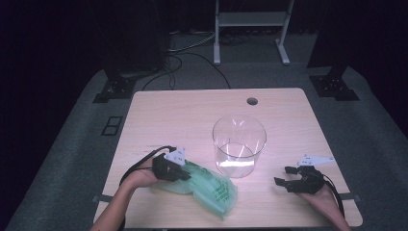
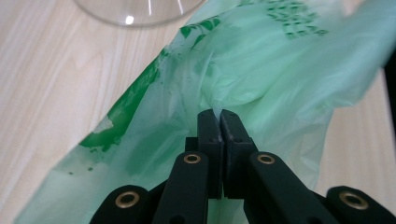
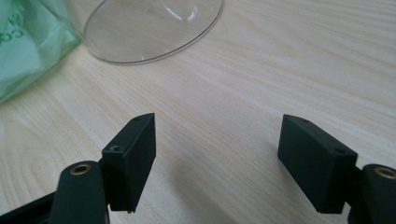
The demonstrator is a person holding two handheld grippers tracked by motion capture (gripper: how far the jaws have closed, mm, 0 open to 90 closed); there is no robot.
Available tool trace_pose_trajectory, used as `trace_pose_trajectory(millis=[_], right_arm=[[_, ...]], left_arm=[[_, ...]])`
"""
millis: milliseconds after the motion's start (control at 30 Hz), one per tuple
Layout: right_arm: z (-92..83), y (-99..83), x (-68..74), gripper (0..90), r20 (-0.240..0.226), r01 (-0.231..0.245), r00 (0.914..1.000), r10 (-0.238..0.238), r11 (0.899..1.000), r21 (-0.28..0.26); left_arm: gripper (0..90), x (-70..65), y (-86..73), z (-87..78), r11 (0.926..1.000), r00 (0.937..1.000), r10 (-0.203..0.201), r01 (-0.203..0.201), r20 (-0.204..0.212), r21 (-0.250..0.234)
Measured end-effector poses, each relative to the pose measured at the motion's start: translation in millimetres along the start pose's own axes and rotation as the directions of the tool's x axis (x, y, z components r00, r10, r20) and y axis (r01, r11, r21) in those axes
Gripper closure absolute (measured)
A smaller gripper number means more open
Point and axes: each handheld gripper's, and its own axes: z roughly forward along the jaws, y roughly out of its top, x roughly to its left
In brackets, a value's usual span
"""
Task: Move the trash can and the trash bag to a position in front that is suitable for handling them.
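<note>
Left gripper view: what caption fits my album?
Left tool pinches a green plastic bag beside a clear container.

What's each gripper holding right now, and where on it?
Left gripper pinches a fold of the green plastic bag. Right gripper is open, holding nothing.

The clear glass jar [image 1: 239, 145] stands mid-table [image 1: 192, 108] with the green bag [image 1: 211, 190] just beside it toward the near left corner — the far half, the right edge strip and the near middle lie bare for passing.
</note>
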Motion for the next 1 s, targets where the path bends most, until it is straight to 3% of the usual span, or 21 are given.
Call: trace_pose_trajectory(millis=[233, 500, 1000], right_arm=[[1.7, -0.1, -0.3, 27.3, -0.003, -0.002, 1.0, 0.002, 1.0, 0.004], [0.1, -0.2, -1.9, 27.3, -0.001, -0.003, 1.0, 0.003, 1.0, -0.001], [1.2, 0.8, -2.2, 27.3, -0.006, -0.002, 1.0, 0.002, 1.0, -0.001]], left_arm=[[88.0, -10.3, 19.2, -28.6, 0.9981, 0.9985, 0.051, -0.05, 0.022, -0.037], [87.9, -18.8, 43.7, -62.4, 0.9926, 0.9961, 0.087, -0.085, 0.016, -0.087], [87.9, -23.6, 99.3, -96.4, 0.9816, 0.9869, 0.16, -0.158, 0.013, -0.107]])
